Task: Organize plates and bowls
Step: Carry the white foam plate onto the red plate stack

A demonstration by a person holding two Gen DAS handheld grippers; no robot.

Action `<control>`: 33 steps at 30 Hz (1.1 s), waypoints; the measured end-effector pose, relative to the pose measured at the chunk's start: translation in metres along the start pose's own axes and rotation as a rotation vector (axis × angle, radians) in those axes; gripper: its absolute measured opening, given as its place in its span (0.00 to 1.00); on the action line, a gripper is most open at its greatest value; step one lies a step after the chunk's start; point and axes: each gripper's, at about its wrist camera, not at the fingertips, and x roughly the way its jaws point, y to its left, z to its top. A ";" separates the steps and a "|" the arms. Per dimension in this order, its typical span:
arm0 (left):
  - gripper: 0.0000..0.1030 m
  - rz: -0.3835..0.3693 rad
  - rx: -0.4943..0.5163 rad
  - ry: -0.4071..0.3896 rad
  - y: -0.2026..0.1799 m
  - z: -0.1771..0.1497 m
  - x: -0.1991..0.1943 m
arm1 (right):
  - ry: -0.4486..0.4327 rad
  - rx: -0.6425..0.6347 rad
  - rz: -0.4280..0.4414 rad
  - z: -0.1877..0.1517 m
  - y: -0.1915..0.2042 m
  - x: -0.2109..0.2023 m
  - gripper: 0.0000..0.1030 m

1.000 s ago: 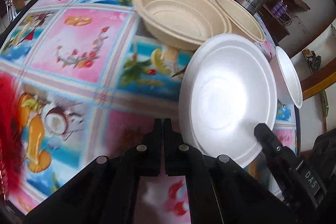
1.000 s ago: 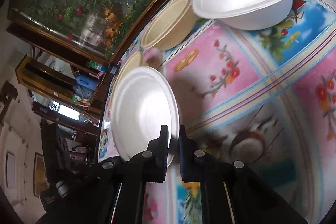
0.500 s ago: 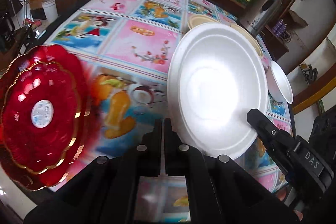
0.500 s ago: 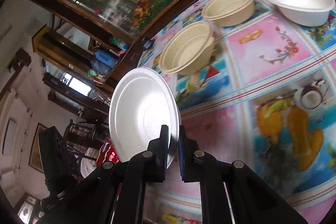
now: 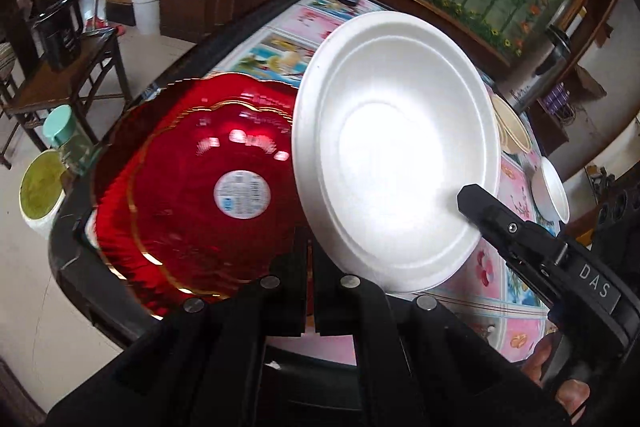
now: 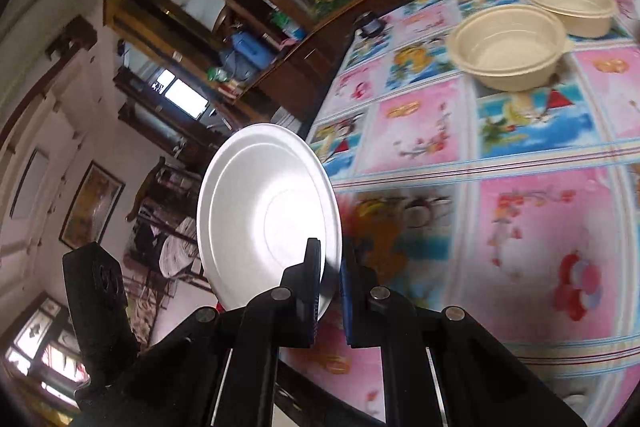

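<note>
My right gripper point(image 6: 330, 263) is shut on the rim of a white foam plate point(image 6: 264, 211), which it holds tilted in the air. In the left wrist view the same white plate point(image 5: 392, 155) hangs just right of a stack of red scalloped plates point(image 5: 192, 187), and partly over it. The red stack sits on the table's corner. One finger of the right gripper point(image 5: 476, 203) lies on the plate's inner face. My left gripper point(image 5: 310, 259) is shut with nothing in it, low over the near edge of the red stack. Two beige bowls point(image 6: 504, 47) point(image 6: 572, 7) stand farther back.
The table point(image 6: 540, 227) has a bright pictured cloth. A white bowl point(image 5: 554, 191) and a beige bowl point(image 5: 512, 131) sit at its right side. Off the table's left corner are a wooden chair point(image 5: 60, 67), a teal-lidded jar point(image 5: 60, 123) and a yellow-green bucket point(image 5: 40, 187).
Both grippers have swept left across the table to its corner, the right one carrying the white plate. The red stack has come into full view and the bowls have dropped back.
</note>
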 end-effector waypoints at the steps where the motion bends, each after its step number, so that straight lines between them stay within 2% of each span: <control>1: 0.00 0.001 -0.011 -0.001 0.006 0.001 -0.001 | 0.010 -0.010 0.002 -0.001 0.005 0.005 0.08; 9: 0.00 0.029 -0.083 0.007 0.052 0.002 0.005 | 0.088 -0.062 0.000 -0.013 0.039 0.049 0.09; 18: 0.00 0.044 -0.099 0.041 0.077 0.002 0.017 | 0.162 -0.066 -0.030 -0.027 0.051 0.086 0.09; 28: 0.00 0.070 -0.080 0.049 0.081 0.002 0.023 | 0.185 -0.051 -0.069 -0.035 0.049 0.100 0.10; 33: 0.01 0.121 -0.081 -0.004 0.088 0.007 0.010 | 0.176 -0.058 -0.078 -0.036 0.050 0.098 0.10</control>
